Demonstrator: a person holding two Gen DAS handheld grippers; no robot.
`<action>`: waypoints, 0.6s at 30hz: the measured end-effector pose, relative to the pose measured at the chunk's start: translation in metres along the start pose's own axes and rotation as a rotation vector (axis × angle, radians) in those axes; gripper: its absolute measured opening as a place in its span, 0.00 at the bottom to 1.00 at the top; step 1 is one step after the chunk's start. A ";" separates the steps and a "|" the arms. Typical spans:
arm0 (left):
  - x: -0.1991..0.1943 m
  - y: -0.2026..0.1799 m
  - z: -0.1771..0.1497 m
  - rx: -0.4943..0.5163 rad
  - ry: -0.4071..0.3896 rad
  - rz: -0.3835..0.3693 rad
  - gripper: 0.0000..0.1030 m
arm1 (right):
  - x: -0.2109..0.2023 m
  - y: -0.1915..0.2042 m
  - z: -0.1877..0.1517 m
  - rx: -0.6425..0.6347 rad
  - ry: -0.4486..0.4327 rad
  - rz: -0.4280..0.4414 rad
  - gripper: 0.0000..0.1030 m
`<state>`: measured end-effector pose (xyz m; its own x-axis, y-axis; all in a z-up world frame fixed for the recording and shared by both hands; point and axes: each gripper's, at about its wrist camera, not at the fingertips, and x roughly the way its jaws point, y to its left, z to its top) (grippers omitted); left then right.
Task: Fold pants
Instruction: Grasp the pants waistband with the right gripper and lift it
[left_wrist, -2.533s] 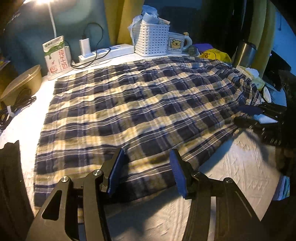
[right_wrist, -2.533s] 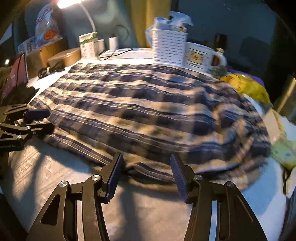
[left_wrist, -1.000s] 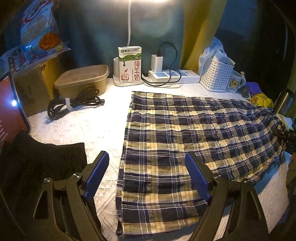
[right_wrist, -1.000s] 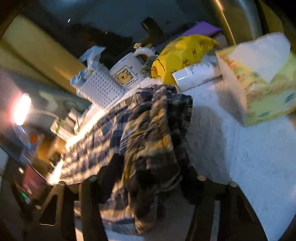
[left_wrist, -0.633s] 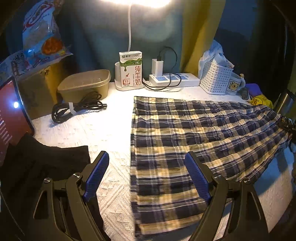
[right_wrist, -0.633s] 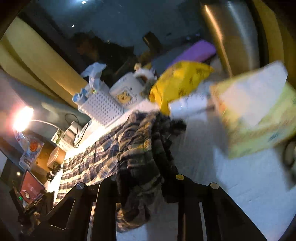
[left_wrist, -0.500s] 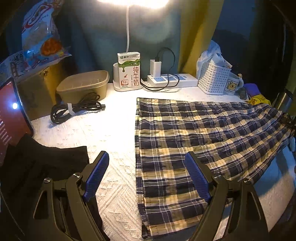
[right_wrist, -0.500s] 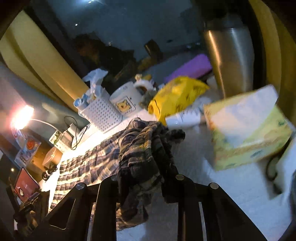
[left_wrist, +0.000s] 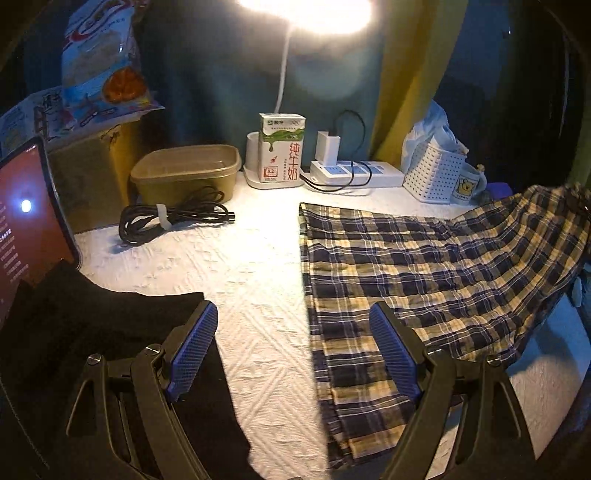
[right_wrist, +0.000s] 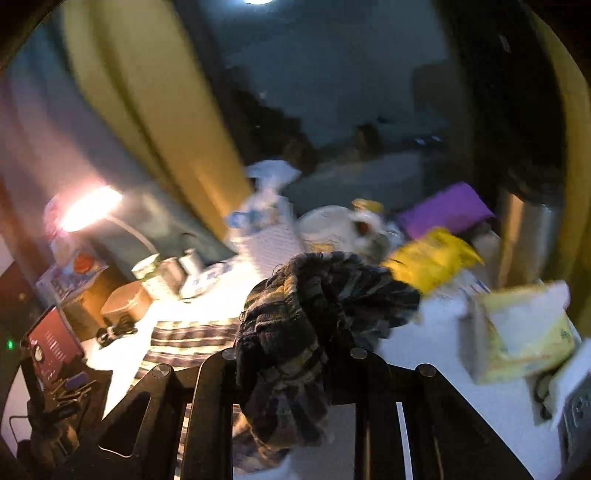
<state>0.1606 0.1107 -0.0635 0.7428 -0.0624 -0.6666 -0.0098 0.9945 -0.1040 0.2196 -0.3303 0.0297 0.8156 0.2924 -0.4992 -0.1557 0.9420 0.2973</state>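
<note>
Bare cloth (left_wrist: 258, 280) between cable (left_wrist: 173, 218), pants (left_wrist: 424, 273)

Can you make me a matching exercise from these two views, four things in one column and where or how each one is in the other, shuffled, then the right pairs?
Things:
1. plaid pants
2. milk carton
3. left gripper
4. black cable

States or places:
A. coiled in front of the tan container
B. open, holding nothing, over the white cloth
C. one end bunched and lifted in the shut right gripper
D. upright at the back, under the lamp

Pairs: 1-C, 2-D, 3-B, 4-A
</note>
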 end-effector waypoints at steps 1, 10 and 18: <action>-0.001 0.003 -0.001 -0.005 -0.004 -0.003 0.81 | 0.003 0.013 0.002 -0.022 0.001 0.015 0.23; -0.006 0.028 -0.010 -0.013 0.001 -0.025 0.81 | 0.058 0.137 -0.010 -0.197 0.091 0.189 0.23; -0.019 0.045 -0.010 -0.018 -0.028 -0.039 0.81 | 0.129 0.222 -0.081 -0.309 0.308 0.308 0.20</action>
<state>0.1393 0.1555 -0.0633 0.7613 -0.0984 -0.6409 0.0079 0.9898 -0.1426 0.2456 -0.0703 -0.0350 0.5117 0.5541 -0.6566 -0.5573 0.7957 0.2372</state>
